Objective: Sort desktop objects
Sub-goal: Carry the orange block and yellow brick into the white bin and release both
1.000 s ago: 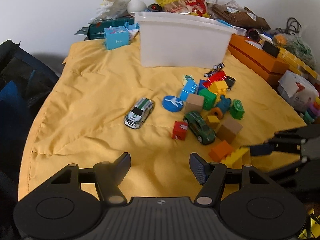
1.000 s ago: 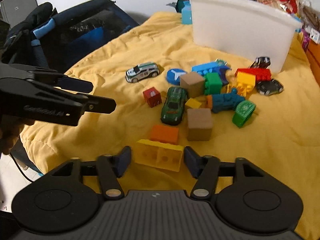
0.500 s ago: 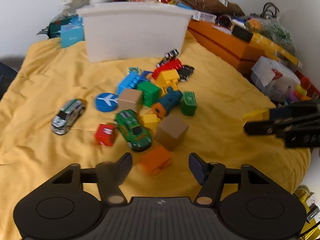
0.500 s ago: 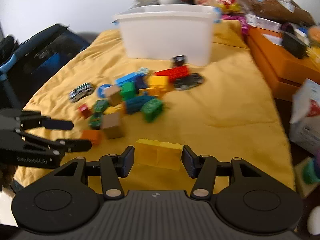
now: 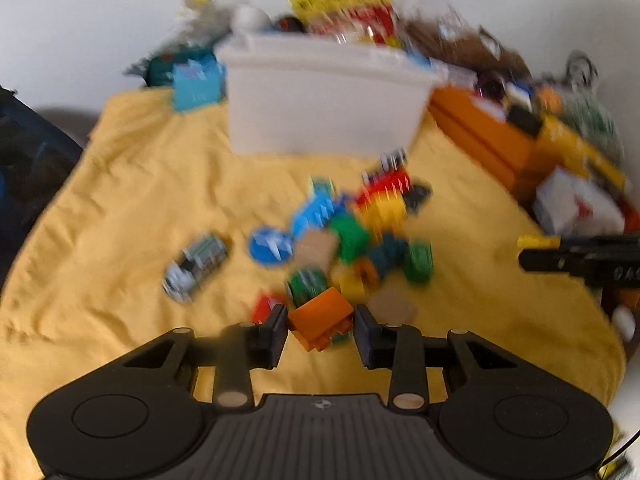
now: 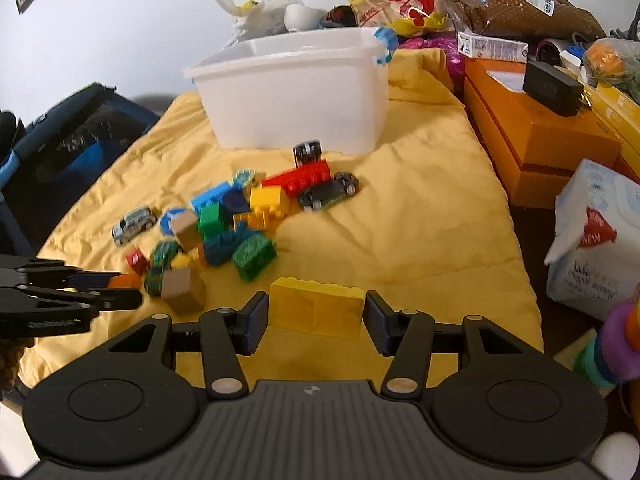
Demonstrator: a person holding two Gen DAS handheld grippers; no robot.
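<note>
The left hand-held gripper (image 5: 321, 330) is closing its jaws around the orange block (image 5: 320, 320) at the bottom centre of the left wrist frame; the block sits between the pads, and blur hides whether they press it yet. The right hand-held gripper (image 6: 316, 320) is clamped on the yellow brick (image 6: 317, 312), low in the right wrist frame.

To do this step well, I judge the left pads should meet the orange block on its flat sides, squarely, before any lift, since it lies tilted and could twist out. The likely destination is the white bin (image 6: 296, 96) at the upper centre, well beyond the toy pile on the yellow quilt (image 6: 420, 240); the right hand-held gripper should carry its brick over the rim without nudging the pile.

Counted in the right wrist view: four toy cars (silver (image 6: 134, 224), green (image 6: 162, 266), and two dark ones (image 6: 328, 192) (image 6: 307, 151)), two tan cubes (image 6: 182, 286), one red brick (image 6: 298, 178), one blue disc (image 6: 170, 218), one white bin. Other blocks overlap too much to count.
</note>
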